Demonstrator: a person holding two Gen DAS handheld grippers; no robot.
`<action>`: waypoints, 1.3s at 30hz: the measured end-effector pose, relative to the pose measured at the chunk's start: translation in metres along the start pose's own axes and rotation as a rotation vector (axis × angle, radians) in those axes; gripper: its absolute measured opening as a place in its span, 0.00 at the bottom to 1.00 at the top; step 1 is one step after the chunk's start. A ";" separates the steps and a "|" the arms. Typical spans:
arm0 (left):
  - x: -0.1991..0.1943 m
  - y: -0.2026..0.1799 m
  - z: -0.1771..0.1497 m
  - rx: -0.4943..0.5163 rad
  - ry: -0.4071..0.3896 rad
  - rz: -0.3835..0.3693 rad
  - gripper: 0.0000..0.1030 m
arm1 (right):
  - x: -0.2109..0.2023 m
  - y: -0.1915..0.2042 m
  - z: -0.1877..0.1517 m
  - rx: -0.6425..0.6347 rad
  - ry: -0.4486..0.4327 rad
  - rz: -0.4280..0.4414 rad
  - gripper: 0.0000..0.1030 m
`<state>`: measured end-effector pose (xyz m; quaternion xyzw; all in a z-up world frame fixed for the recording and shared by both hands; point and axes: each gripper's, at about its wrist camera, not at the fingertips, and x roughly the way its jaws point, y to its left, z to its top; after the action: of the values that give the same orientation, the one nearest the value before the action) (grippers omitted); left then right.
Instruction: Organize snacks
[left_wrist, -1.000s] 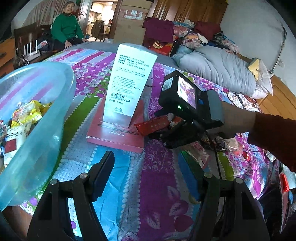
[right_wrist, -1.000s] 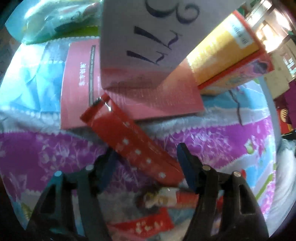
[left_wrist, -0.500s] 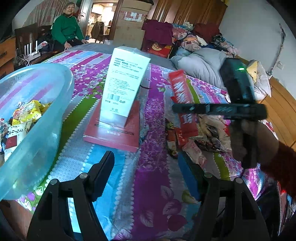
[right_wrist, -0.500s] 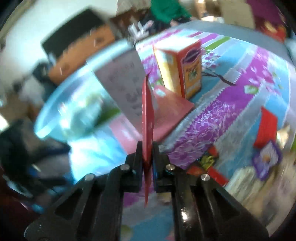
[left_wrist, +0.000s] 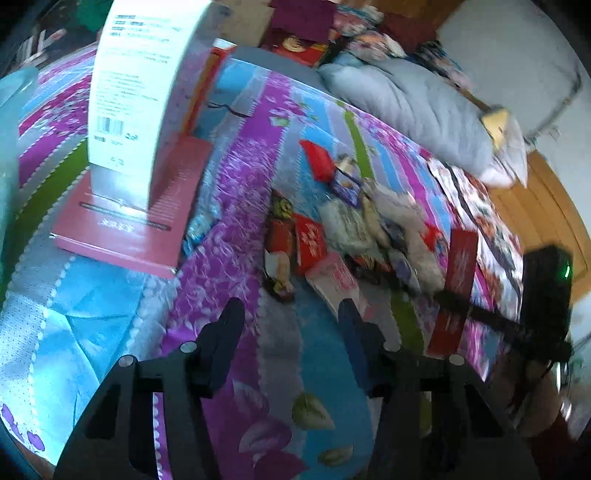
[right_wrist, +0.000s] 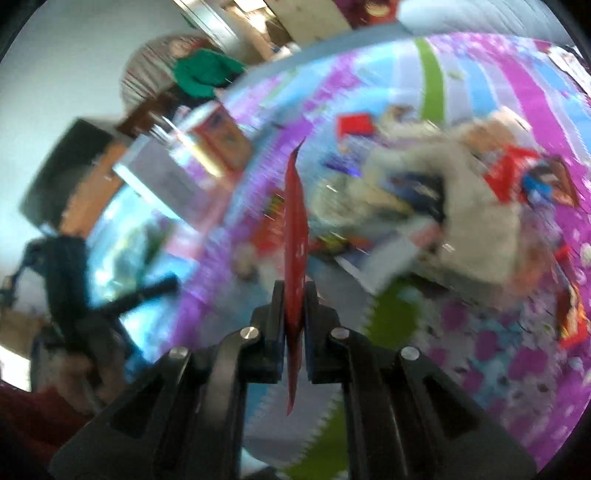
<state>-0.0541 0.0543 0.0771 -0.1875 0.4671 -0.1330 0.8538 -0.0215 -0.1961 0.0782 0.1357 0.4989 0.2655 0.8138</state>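
My right gripper (right_wrist: 294, 295) is shut on a long red snack packet (right_wrist: 295, 229), held edge-on and upright above the cloth. It also shows in the left wrist view (left_wrist: 456, 299) at the right, gripping the red packet (left_wrist: 460, 266). My left gripper (left_wrist: 290, 317) is open and empty, low over the flowered tablecloth (left_wrist: 229, 236). A pile of snack packets (left_wrist: 351, 221) lies just beyond it. The clear blue plastic bowl (left_wrist: 9, 122) is at the far left edge; the right wrist view shows it blurred (right_wrist: 122, 229).
A tall white carton (left_wrist: 144, 85) stands on a red book (left_wrist: 129, 218) at the left. An orange box (right_wrist: 221, 136) stands behind it. Grey bedding (left_wrist: 406, 107) lies at the back. A person in green (right_wrist: 203, 70) sits far off.
My right gripper, holding the red packet, has swung to the right and nearer. My left gripper has moved forward and turned right, so the bowl slid almost out of view.
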 end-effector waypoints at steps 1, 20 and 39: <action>-0.005 0.001 0.002 -0.002 -0.015 0.009 0.52 | 0.003 0.006 0.007 -0.015 0.002 0.017 0.09; -0.018 0.033 -0.022 -0.004 -0.006 0.105 0.60 | 0.098 0.054 0.013 -0.246 0.160 -0.166 0.63; 0.091 -0.024 0.007 0.269 0.089 0.149 0.52 | 0.056 0.003 -0.032 -0.070 0.051 -0.060 0.41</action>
<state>-0.0010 -0.0018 0.0234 -0.0302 0.4948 -0.1390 0.8573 -0.0299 -0.1634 0.0232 0.0855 0.5135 0.2618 0.8127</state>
